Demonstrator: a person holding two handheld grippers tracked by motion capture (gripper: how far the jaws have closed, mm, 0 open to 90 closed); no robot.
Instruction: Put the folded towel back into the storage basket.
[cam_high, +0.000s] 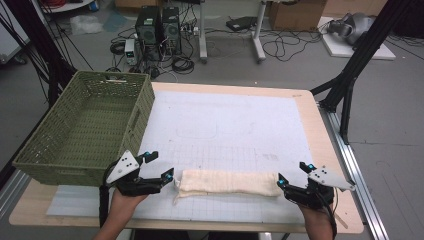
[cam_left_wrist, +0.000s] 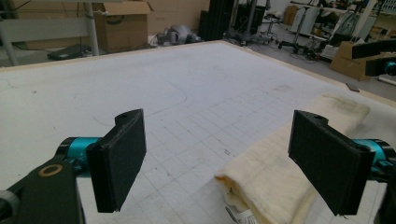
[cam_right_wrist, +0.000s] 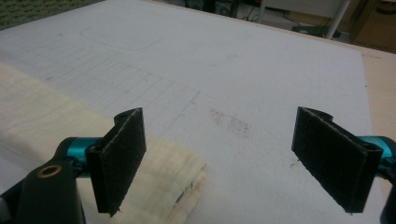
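Note:
A cream towel (cam_high: 227, 182), folded into a long narrow strip, lies along the front of the white mat (cam_high: 225, 130). My left gripper (cam_high: 161, 166) stands open just off the towel's left end; in the left gripper view that towel (cam_left_wrist: 285, 163) end lies below and toward the right pad, with a label at its corner. My right gripper (cam_high: 293, 174) is open at the towel's right end; in the right gripper view the towel (cam_right_wrist: 56, 140) corner lies under the left pad. Nothing is held between either pair of jaws.
A green woven basket (cam_high: 45, 155) sits on the table's left side, close to my left gripper. The wooden table edge (cam_high: 330, 145) runs along the right. Computers, cables and boxes lie on the floor beyond the table.

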